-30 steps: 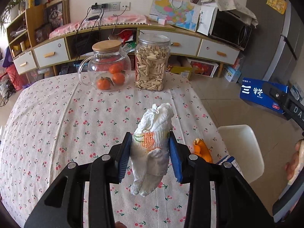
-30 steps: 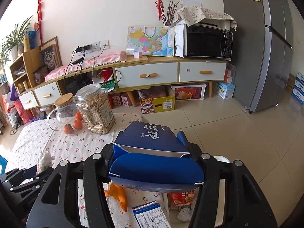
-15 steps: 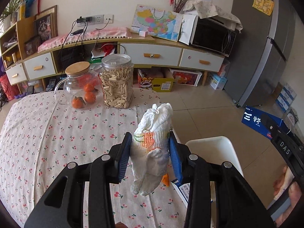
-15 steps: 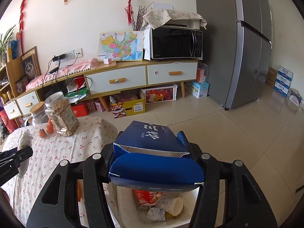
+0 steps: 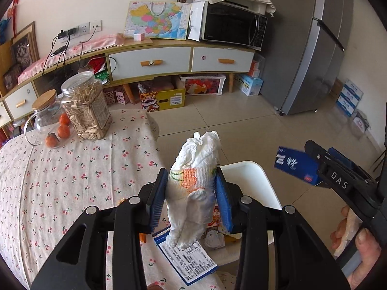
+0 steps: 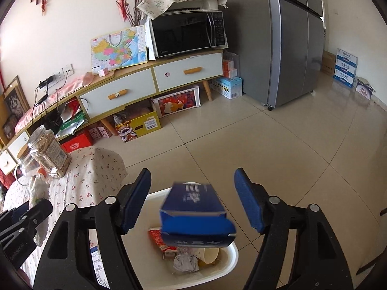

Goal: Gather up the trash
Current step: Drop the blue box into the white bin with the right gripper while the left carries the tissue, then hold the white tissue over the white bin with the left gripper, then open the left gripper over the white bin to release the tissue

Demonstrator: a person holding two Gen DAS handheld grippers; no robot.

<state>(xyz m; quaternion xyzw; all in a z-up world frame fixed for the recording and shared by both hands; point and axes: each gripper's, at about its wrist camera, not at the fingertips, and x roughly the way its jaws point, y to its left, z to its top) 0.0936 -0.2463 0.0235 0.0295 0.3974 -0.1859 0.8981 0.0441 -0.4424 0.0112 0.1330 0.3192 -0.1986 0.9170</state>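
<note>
Beige tiled floor [image 6: 278, 149], grey fridge [image 6: 287, 36], long drawered sideboard [image 6: 150, 82] along white wall [image 6: 72, 12]

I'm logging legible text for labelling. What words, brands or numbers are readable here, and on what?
"DAS": white letters on the right gripper, seen from the left wrist.
Blue box: white characters, motion-blurred, unreadable.
Printed leaflet on the table edge: print too small.
Microwave: brand mark too small.
Stacked cartons by the wall: characters too small.
Map poster: labels too small.
</note>
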